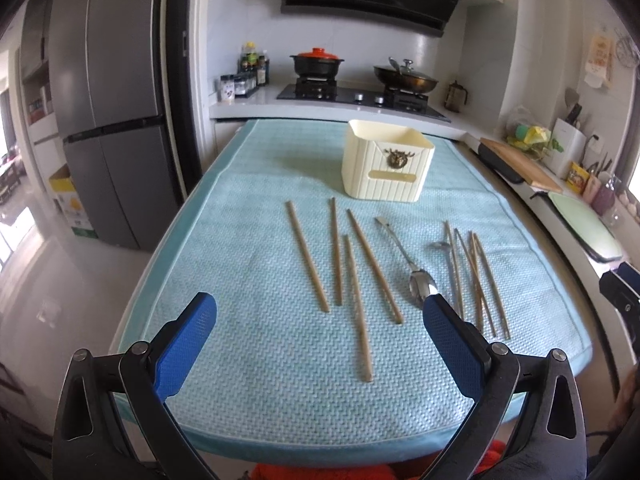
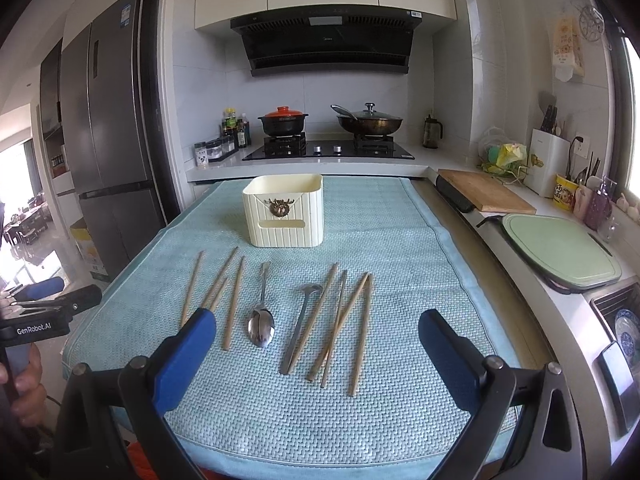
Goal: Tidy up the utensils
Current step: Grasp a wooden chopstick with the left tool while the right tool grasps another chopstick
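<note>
A cream utensil box (image 1: 387, 166) (image 2: 283, 211) stands upright at the back of the light blue mat (image 1: 240, 360) (image 2: 400, 240). In front of it lie several wooden chopsticks (image 1: 307, 257) (image 2: 363, 332), a steel spoon (image 1: 416, 284) (image 2: 261, 326) and a second steel utensil (image 1: 450, 268) (image 2: 298, 330). My left gripper (image 1: 320, 312) is open and empty above the near chopsticks. My right gripper (image 2: 318, 326) is open and empty above the right group of chopsticks. The left gripper also shows at the left edge of the right wrist view (image 2: 52, 300).
A stove with a black pot (image 2: 282, 120) and a wok (image 2: 370, 122) sits behind the mat. A fridge (image 1: 108, 120) stands at the left. A wooden board (image 2: 484, 192), a green board (image 2: 560, 248) and a sink (image 2: 620, 320) line the right counter.
</note>
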Available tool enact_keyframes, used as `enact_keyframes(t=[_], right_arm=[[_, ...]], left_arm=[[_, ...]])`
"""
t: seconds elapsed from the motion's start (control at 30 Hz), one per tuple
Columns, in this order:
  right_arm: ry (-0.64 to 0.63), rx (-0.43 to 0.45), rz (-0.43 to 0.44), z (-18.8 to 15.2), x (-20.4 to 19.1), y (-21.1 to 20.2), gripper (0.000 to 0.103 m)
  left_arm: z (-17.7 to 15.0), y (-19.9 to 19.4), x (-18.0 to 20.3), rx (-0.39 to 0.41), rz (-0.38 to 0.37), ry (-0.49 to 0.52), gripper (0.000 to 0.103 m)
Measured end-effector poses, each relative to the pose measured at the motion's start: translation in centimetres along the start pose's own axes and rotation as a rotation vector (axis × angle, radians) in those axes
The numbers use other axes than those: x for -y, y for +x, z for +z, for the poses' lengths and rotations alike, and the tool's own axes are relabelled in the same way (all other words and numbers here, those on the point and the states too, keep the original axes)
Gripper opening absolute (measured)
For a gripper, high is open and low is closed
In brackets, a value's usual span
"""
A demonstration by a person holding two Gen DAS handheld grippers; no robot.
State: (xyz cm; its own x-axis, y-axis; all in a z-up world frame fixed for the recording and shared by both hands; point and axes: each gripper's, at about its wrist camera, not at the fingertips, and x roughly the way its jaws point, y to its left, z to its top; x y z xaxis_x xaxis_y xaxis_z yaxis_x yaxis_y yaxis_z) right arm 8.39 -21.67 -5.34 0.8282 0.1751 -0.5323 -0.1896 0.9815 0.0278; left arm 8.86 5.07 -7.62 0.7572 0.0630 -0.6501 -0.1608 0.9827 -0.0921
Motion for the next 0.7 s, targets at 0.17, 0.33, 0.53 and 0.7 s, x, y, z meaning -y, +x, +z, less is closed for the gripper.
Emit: enact_keyframes(t=[0.17,0.33,0.53,0.7], right_arm=[[0.067,-0.024,-0.053,0.3,3.3,1.8,0.102],[0.081,-0.108,-0.072,0.1,5.7,5.3,0.074],[0.066,-0.228,-0.022,-0.4,6.9,11.2,0.049],[0.046,-0.32,0.034,-0.4,7.0,17.4,0.038]], left_arm=[[0.1,2.2,-1.4,-0.047,0.021,-0.032,0.103],[0.7,5.4,-2.9,-0.12,-0.016,-0.066,0.103],[2.0,9.6,-3.0,-0.197,-0.041,-0.033,0.102],[4.0,12.4,-3.7,-0.227,-0.062,-0.017,0.102]])
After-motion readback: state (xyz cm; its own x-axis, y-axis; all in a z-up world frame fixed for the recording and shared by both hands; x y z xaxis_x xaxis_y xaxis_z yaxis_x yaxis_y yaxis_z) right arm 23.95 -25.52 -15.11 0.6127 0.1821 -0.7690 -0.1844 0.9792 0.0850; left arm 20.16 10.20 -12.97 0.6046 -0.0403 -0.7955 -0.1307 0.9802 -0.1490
